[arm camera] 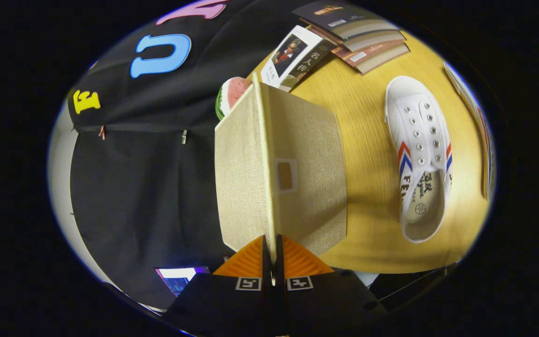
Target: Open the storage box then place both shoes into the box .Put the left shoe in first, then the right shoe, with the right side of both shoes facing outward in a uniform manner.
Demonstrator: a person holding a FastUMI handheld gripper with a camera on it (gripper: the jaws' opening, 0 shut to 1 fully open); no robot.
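In the gripper view the scene is rolled on its side, with the wooden table (pixel 363 178) running along one flank and the black booth wall along the other. The gripper (pixel 273 262) has its two fingers brought close together, one on each side of the thin edge of the box lid (pixel 267 154), pinching that edge between them. The lid is a beige fabric panel seen almost edge-on, running straight ahead from the fingers. On the table side of it lies the broad beige face of the storage box (pixel 311 173), which carries a small square window with a pale frame near the lid's edge; whether the lid is already lifted clear of the box cannot be told from this angle. Beyond the far end of the box, a slice-of-watermelon toy (pixel 229 93) peeks out, touching or just behind the box's corner. Further on, a book with a portrait on its cover (pixel 294 58) lies on the table, and just past it sits a fanned stack of books (pixel 358 35). Well apart from the box, a white canvas shoe (pixel 419 157) with red and blue stripes lies on the wood, sole down, its opening towards the gripper's end and its toe pointing away. A lit screen (pixel 180 277) shows beside the fingers.
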